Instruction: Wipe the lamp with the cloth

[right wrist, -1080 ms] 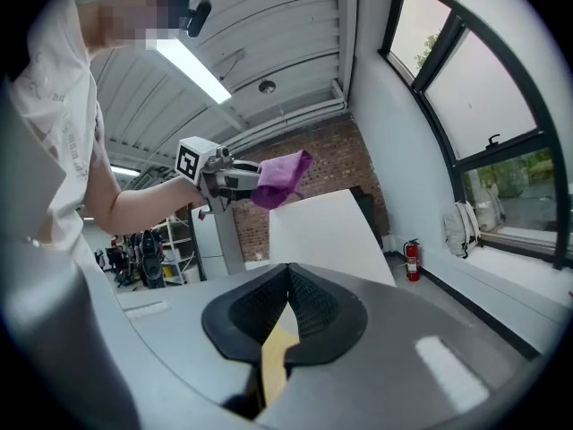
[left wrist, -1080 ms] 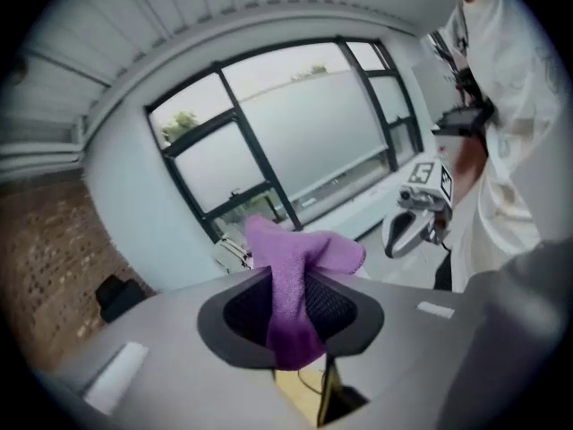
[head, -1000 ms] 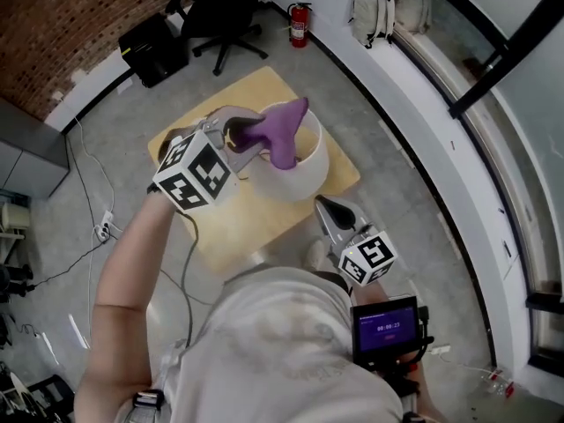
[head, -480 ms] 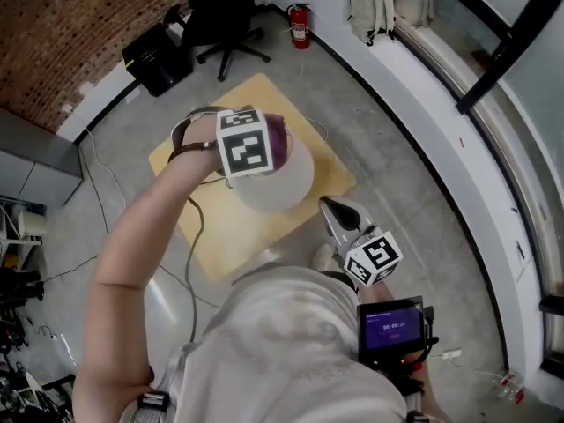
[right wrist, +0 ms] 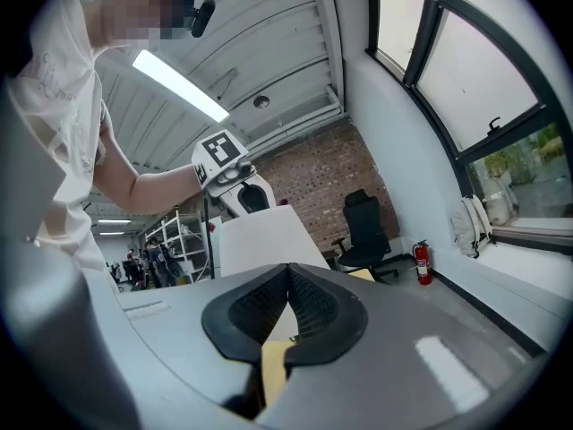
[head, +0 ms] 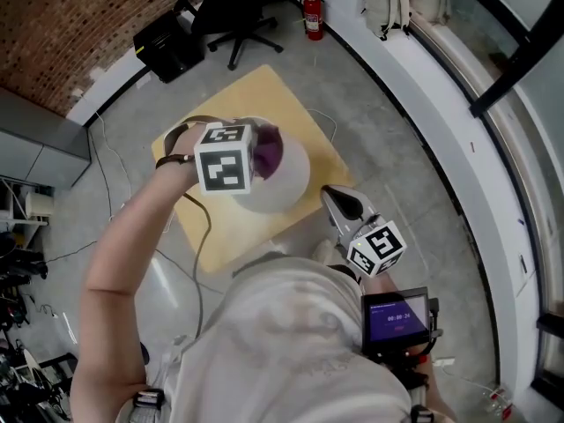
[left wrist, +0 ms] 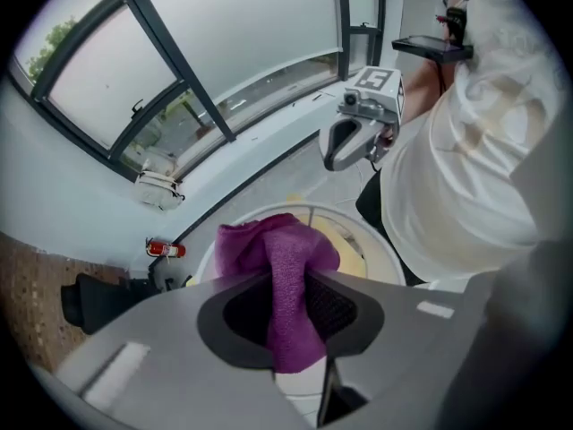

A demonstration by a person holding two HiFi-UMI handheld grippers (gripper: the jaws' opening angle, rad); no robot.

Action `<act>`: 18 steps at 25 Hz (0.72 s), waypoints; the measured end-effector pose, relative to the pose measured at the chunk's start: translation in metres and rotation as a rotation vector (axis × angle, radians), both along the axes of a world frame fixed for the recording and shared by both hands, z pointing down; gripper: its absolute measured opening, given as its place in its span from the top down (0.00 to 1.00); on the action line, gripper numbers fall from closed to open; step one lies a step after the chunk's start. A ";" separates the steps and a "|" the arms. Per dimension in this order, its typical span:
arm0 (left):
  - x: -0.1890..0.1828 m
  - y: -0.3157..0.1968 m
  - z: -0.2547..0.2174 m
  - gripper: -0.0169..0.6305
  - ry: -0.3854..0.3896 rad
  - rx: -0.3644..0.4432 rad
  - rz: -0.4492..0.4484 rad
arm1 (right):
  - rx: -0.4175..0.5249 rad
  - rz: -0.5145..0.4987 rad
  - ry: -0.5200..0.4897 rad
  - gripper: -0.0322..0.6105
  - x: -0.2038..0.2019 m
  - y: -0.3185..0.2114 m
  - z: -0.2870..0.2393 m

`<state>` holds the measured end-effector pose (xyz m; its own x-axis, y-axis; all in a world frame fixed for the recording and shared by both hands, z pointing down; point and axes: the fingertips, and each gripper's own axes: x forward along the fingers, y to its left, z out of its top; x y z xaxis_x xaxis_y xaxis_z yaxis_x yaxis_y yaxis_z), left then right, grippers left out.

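A white drum lamp shade (head: 287, 186) stands on a small yellow table (head: 261, 92). My left gripper (left wrist: 288, 274) points steeply down over the shade's top, shut on a purple cloth (left wrist: 279, 256). The cloth bunches over the shade's open rim (left wrist: 380, 247). In the head view the left marker cube (head: 223, 158) hides the jaws, and only a bit of the cloth (head: 270, 152) shows beside it. My right gripper (head: 337, 200) is held level beside the shade, apart from it. Its pads meet at the tip (right wrist: 288, 274) with nothing between them, and the lamp shade (right wrist: 265, 236) rises just ahead.
A black office chair (head: 231, 9), a black case (head: 167, 42), a red fire extinguisher (head: 313, 16) and a backpack (head: 388, 3) stand along the far wall. Cables (head: 104, 176) trail over the floor at left. A small screen (head: 398, 315) sits at the person's right hip.
The left gripper has tipped from sideways to steeply downward and sunk onto the shade's top with the cloth. The right gripper has shifted a little beside the shade.
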<state>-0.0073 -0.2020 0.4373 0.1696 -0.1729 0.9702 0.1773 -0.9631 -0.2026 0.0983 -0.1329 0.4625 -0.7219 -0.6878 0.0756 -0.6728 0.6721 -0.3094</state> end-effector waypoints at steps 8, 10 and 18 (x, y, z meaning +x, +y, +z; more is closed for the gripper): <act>-0.041 -0.004 -0.004 0.84 -0.153 0.005 -0.115 | 0.008 -0.063 0.009 0.93 -0.017 -0.010 -0.012; -0.046 -0.018 -0.020 0.84 -0.115 0.084 -0.182 | 0.012 -0.076 -0.001 0.93 -0.022 -0.016 -0.012; -0.023 -0.030 -0.069 0.84 0.274 0.214 -0.397 | 0.004 -0.111 -0.015 0.93 0.005 -0.019 -0.003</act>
